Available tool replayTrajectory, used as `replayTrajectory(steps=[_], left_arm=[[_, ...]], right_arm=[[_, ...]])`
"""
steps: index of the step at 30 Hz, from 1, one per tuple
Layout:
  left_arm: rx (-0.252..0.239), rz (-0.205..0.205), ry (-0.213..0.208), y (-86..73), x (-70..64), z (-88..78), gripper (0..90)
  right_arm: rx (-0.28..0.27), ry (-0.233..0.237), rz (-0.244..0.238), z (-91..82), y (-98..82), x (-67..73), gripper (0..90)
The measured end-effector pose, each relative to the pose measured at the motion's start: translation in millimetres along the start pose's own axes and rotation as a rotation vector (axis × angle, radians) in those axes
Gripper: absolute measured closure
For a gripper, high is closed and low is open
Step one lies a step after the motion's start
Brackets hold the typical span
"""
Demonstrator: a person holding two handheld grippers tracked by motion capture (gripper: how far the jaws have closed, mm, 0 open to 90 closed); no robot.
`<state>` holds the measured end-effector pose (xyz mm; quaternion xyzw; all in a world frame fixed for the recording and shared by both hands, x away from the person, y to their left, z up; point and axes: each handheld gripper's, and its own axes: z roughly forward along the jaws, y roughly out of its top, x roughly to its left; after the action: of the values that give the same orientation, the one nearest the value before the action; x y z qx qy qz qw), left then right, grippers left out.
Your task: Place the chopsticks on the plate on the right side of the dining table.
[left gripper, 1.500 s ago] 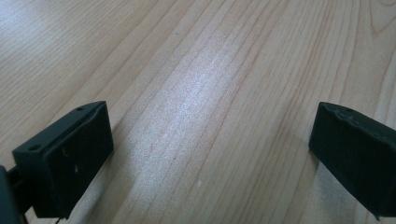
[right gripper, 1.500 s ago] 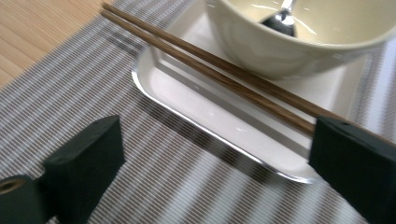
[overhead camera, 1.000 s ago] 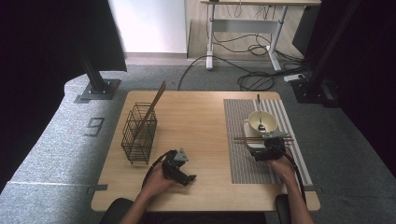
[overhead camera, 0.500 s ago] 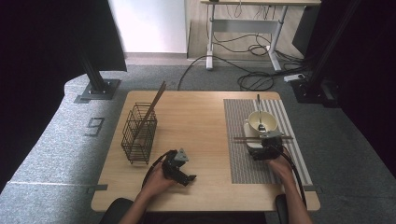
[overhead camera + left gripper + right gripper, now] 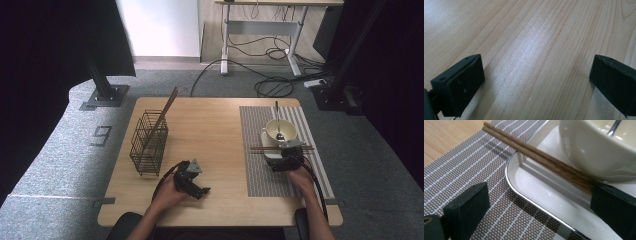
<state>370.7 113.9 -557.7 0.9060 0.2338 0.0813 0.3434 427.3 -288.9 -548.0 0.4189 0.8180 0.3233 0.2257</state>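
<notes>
A pair of brown chopsticks (image 5: 281, 148) (image 5: 536, 157) lies across the rim of a white tray (image 5: 270, 152) (image 5: 541, 192), just in front of a cream bowl (image 5: 280, 131) (image 5: 596, 150) that holds a metal spoon (image 5: 276, 117) (image 5: 615, 127). My right gripper (image 5: 284, 159) (image 5: 539, 202) is open just short of the tray, and its right jaw touches the chopsticks' near end. My left gripper (image 5: 200, 189) (image 5: 537, 72) is open low over bare wood near the table's front, with nothing between its jaws.
A black wire basket (image 5: 149, 145) stands at the table's left with a long brown stick (image 5: 162, 115) leaning out of it. A grey striped placemat (image 5: 260, 170) (image 5: 461, 170) lies under the tray. Bare tabletop (image 5: 210, 130) separates the basket and the mat.
</notes>
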Motion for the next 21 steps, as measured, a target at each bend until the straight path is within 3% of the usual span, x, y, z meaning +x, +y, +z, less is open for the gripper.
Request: replayTrajectory(steps=[4, 10, 15, 21], left_arm=[[0.000, 0.000, 0.000, 0.0, 0.0, 0.0, 0.0], [0.000, 0.000, 0.000, 0.0, 0.0, 0.0, 0.0], [0.000, 0.000, 0.000, 0.0, 0.0, 0.0, 0.0], [0.000, 0.000, 0.000, 0.0, 0.0, 0.0, 0.0]], right_arm=[[-0.034, -0.027, 0.029, -9.5, -0.2, -4.0, 1.7], [-0.060, -0.121, 0.094, -23.4, -8.8, -22.1, 1.6], [-0.052, -0.215, 0.111, -30.9, -19.3, -37.9, 1.6], [-0.058, -0.270, 0.140, -34.5, -29.1, -50.2, 1.6]])
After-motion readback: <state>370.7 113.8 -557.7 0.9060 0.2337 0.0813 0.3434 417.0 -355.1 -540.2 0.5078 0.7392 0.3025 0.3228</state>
